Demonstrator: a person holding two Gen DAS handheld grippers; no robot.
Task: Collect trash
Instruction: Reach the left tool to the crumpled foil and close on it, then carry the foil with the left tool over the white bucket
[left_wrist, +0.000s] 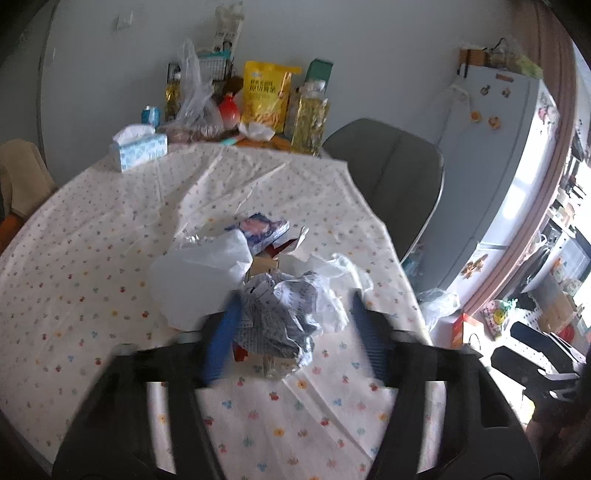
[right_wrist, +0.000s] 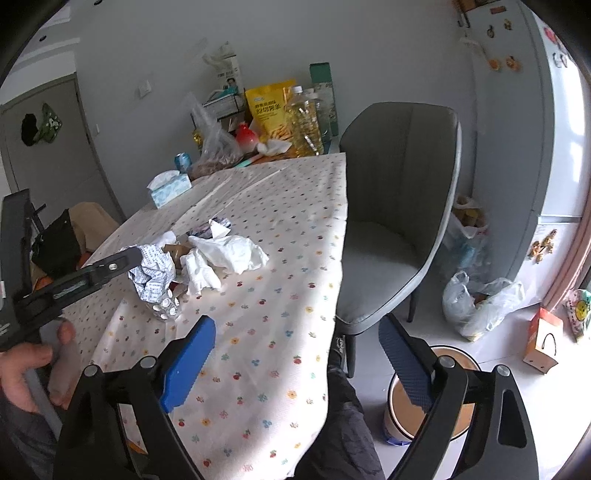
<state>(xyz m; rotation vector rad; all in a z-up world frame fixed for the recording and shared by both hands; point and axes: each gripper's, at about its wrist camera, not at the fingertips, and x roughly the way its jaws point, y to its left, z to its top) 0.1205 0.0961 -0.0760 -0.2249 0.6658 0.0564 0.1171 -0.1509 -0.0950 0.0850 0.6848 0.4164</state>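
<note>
A: A kitchen corner is shown, with a table under a flower-dotted tablecloth, a grey chair drawn up at the far side, and groceries stacked against the wall. What is laid out for collection?

B: A heap of trash is seen mid-table: a crumpled printed paper, a white plastic bag, and a blue wrapper farther off. A pill blister is tucked under the paper's near edge in the right wrist view.

A: How is the left gripper placed against it?

B: Its jaws are spread, and the crumpled paper is framed between them, crowding the left finger, with a gap left to the right finger. Whether the paper is touched by the left pad cannot be told. The wad is bunched, with no clear long axis, so closure across it would be allowed from this heading.

A: And the right gripper?

B: It is held open and empty, well back from the heap; the trash lies ahead and to the left of its jaws. A round bin is seen on the floor just below and behind its right finger.

A: Which side is judged nearer, then?

B: The left. A squeeze on the paper is likely called for next, with the bin on the right side's reach.
</note>
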